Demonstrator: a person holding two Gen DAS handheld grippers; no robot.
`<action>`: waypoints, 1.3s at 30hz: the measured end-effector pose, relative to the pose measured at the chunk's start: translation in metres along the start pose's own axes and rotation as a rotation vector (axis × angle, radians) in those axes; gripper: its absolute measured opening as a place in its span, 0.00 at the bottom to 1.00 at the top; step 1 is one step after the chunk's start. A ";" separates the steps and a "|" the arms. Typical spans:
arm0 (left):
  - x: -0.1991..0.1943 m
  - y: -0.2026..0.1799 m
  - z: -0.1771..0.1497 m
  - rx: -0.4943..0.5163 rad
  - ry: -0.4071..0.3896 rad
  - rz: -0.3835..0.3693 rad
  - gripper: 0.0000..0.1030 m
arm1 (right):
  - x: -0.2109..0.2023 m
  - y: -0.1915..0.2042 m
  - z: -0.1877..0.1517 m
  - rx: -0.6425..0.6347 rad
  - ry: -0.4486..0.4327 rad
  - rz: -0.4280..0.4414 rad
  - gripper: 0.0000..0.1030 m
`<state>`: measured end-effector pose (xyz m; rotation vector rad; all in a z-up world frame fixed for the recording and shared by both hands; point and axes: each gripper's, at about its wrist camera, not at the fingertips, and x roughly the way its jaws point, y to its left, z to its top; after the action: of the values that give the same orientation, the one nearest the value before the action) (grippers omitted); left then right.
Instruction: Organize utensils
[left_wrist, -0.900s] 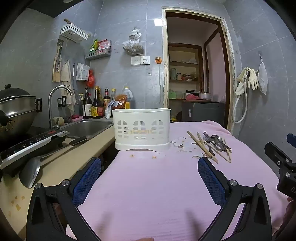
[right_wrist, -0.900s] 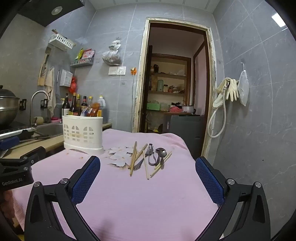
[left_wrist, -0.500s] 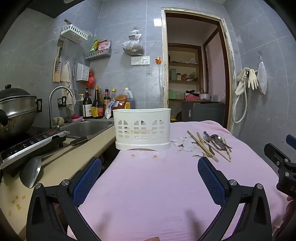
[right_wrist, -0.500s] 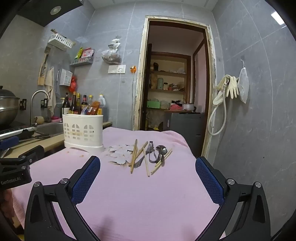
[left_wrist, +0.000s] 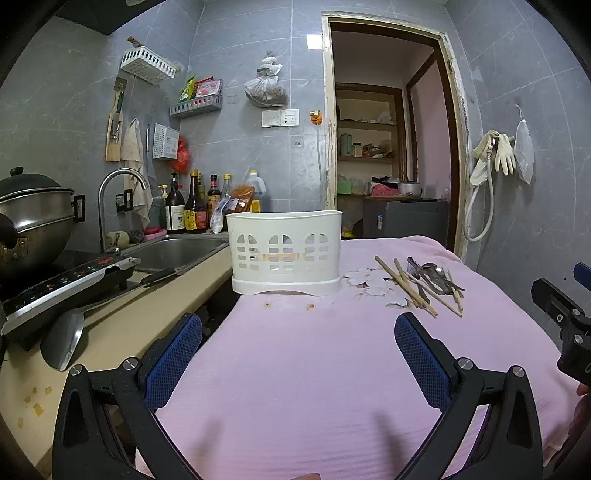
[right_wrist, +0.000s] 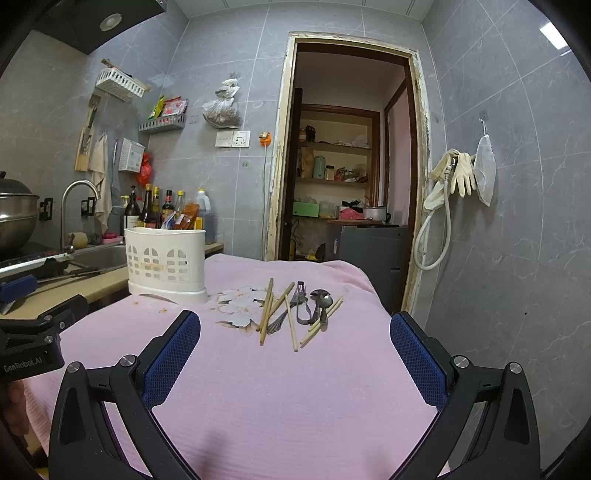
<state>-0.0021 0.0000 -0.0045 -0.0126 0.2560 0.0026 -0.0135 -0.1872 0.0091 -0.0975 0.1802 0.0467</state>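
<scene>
Utensils (right_wrist: 295, 310), chopsticks mixed with spoons, lie loose in a heap on the pink-covered bench (right_wrist: 277, 387), at 12 o'clock from the right tongs (right_wrist: 295, 354). White caddy (right_wrist: 166, 264) stands at 10 o'clock, just beside the heap, so transfers look short. Left tongs (left_wrist: 297, 360) face the caddy, likely to steady it. Both tongs spread wide, empty, nothing sorted yet.
</scene>
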 end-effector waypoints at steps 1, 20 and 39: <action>0.000 0.001 0.000 -0.001 0.000 0.000 0.99 | -0.001 0.000 0.000 0.001 0.000 0.001 1.00; 0.000 0.004 -0.002 -0.002 0.000 0.001 0.99 | 0.000 -0.001 -0.002 -0.006 0.007 -0.004 1.00; -0.001 0.000 0.001 0.009 -0.007 0.015 0.99 | 0.003 -0.002 -0.002 -0.011 0.009 -0.007 1.00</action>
<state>-0.0031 0.0002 -0.0032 -0.0020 0.2490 0.0168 -0.0110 -0.1890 0.0072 -0.1096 0.1886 0.0400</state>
